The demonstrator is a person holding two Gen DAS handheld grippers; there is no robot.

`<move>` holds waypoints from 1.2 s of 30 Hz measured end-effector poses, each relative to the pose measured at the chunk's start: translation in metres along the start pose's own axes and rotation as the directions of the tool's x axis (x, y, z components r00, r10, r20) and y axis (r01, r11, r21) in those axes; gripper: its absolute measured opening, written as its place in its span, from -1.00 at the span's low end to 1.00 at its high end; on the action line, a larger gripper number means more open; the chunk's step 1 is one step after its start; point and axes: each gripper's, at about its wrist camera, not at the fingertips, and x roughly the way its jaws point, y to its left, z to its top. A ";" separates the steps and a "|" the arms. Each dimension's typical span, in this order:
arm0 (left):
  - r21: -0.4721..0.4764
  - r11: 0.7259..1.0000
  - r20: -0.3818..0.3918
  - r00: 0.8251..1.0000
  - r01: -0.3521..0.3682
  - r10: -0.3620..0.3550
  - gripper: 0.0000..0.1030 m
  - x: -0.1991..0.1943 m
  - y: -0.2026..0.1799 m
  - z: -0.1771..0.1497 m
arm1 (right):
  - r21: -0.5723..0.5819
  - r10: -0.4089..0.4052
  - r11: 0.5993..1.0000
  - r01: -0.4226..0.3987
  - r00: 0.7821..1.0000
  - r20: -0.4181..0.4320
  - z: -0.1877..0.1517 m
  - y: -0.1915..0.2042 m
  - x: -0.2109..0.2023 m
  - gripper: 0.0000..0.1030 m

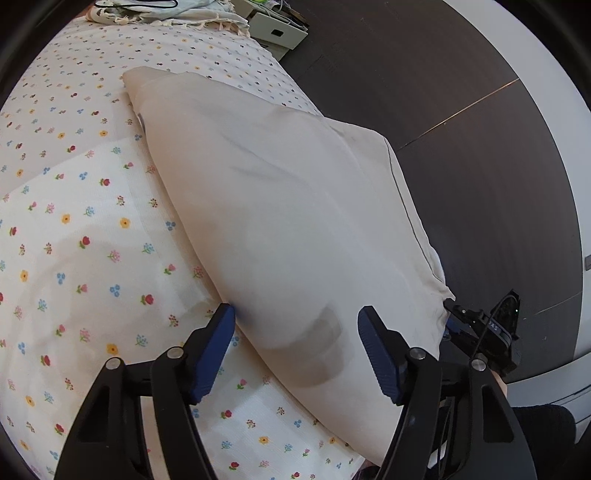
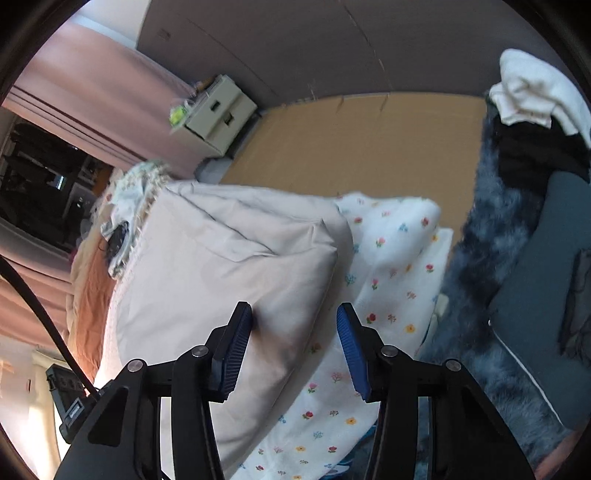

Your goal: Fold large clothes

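A large beige cloth [image 1: 280,206] lies folded in a long slab on a white flowered sheet [image 1: 81,236]. My left gripper [image 1: 295,328] is open, its blue pads standing on either side of the cloth's near end, just above it. The right gripper's body [image 1: 487,328] shows beside the cloth's right corner. In the right wrist view the same beige cloth [image 2: 221,266] lies with a folded corner pointing right, on the flowered sheet [image 2: 391,266]. My right gripper [image 2: 293,325] is open and empty over that corner's edge.
A fringed pale cloth [image 1: 177,14] and a white drawer unit [image 1: 280,33] sit at the far end. Dark floor [image 1: 461,110] runs along the right. In the right wrist view a shaggy blue-grey rug [image 2: 491,240], a grey seat [image 2: 546,288] with piled clothes [image 2: 532,99], and pink curtains [image 2: 92,92].
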 end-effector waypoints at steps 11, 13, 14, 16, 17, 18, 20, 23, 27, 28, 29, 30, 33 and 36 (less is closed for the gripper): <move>-0.015 1.000 0.027 0.999 -0.025 0.026 0.35 0.013 -0.001 0.013 | -0.051 -0.114 0.992 0.118 0.990 0.083 0.037 0.006 -0.012 -0.88; -0.021 0.999 0.024 0.999 -0.031 0.031 0.35 0.015 0.002 0.014 | -0.029 -0.124 0.992 0.127 0.990 0.071 0.035 -0.001 -0.005 -0.87; -0.023 0.999 0.024 0.999 -0.034 0.034 0.35 0.017 0.004 0.015 | -0.024 -0.114 0.993 0.116 0.991 0.074 0.034 -0.003 -0.006 -0.86; -0.028 0.999 0.023 0.999 -0.041 0.041 0.35 0.021 0.008 0.016 | -0.015 -0.079 0.997 0.080 0.994 0.077 0.028 -0.002 -0.013 -0.83; -0.031 0.999 0.022 0.999 -0.040 0.041 0.35 0.022 0.010 0.016 | -0.011 -0.056 0.998 0.057 0.996 0.069 0.026 -0.001 -0.015 -0.83; -0.034 0.999 0.024 0.999 -0.039 0.040 0.35 0.022 0.011 0.015 | -0.010 -0.028 1.000 0.029 0.998 0.062 0.026 -0.005 -0.018 -0.81; -0.044 0.998 0.026 0.999 -0.034 0.035 0.35 0.023 0.014 0.016 | 0.001 -0.011 1.000 0.011 0.999 0.053 0.021 -0.008 -0.018 -0.67; -0.053 0.998 0.030 0.999 -0.032 0.034 0.35 0.025 0.015 0.017 | 0.038 0.045 0.998 -0.048 0.997 0.056 0.016 -0.025 -0.022 -0.07; -0.054 0.998 0.044 0.998 -0.036 0.039 0.35 0.024 0.016 0.016 | 0.107 0.107 0.988 -0.111 0.993 0.043 0.014 -0.052 -0.008 0.22; -0.050 0.998 0.049 0.998 -0.039 0.041 0.35 0.024 0.016 0.016 | 0.123 0.139 0.982 -0.143 0.989 0.041 0.014 -0.058 -0.004 0.22; -0.046 0.998 0.054 0.998 -0.043 0.045 0.35 0.023 0.015 0.016 | 0.141 0.175 0.974 -0.179 0.984 0.039 0.014 -0.064 0.000 0.22; -0.042 0.998 0.061 0.997 -0.048 0.051 0.35 0.023 0.015 0.016 | 0.157 0.212 0.964 -0.215 0.977 0.041 0.013 -0.067 0.004 0.22; -0.041 0.997 0.078 0.995 -0.061 0.064 0.35 0.023 0.018 0.018 | 0.152 0.245 0.956 -0.249 0.969 0.045 0.014 -0.074 0.013 0.22; -0.055 0.997 0.084 0.995 -0.051 0.056 0.25 0.024 0.024 0.021 | 0.193 0.295 0.934 -0.302 0.953 0.064 0.021 -0.089 0.017 0.21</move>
